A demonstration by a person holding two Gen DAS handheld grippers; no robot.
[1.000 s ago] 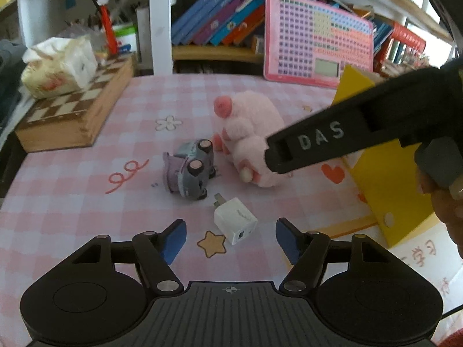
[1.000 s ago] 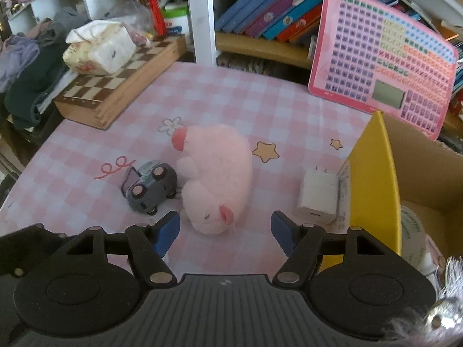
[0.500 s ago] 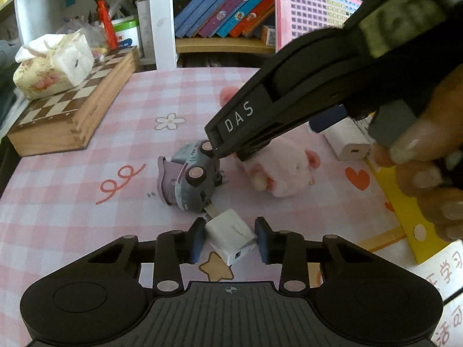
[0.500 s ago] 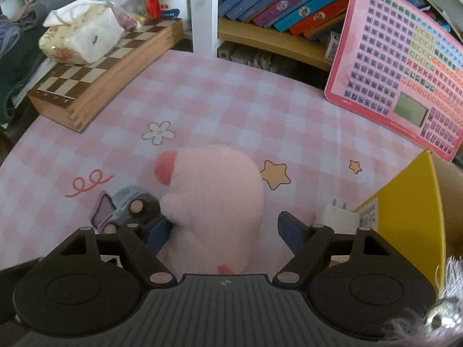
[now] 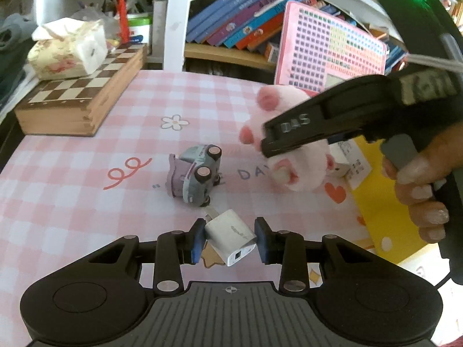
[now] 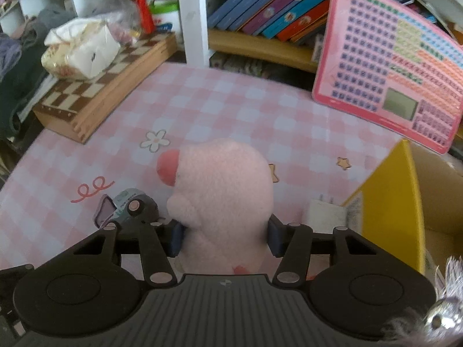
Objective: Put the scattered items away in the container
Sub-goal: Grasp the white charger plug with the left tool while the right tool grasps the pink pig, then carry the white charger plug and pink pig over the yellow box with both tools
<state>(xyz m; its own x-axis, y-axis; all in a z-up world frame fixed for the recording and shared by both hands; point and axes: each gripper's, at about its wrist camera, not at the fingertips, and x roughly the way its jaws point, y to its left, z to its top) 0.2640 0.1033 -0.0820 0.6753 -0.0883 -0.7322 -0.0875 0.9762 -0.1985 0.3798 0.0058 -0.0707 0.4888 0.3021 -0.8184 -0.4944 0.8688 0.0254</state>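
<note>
The left gripper [image 5: 228,238] had its blue pads pressed against the two flat sides of a white charger [image 5: 230,235], prongs pointing away toward the toy car [image 5: 195,175]; gripping across the flat faces rather than the corners probably gave the firmest hold on so smooth a block. The charger sat just on the near side of the toy car, which lay tipped on its side on the pink checked cloth [image 5: 86,202], wheels facing the camera. The right gripper [image 6: 225,238] had closed around the lower body of the pink plush [image 6: 222,190], its soft pile bulging past the pads, so the squeeze looked deep enough to carry it. Seen from the left wrist, the plush appeared raised off the cloth beyond and to the right of the toy car, though how far it cleared the surface was hard to judge. The yellow box [image 6: 405,202], the container for all of this, stood open further right of the toy car, with a second white charger [image 6: 324,217] just beside its wall; that one was partly hidden behind the right gripper's frame. The box's inside was mostly cut off at the edge of the picture, so what it already held could not be made out. The toy car's underside was turned away, and the plush's face was hidden in the right wrist view.
</note>
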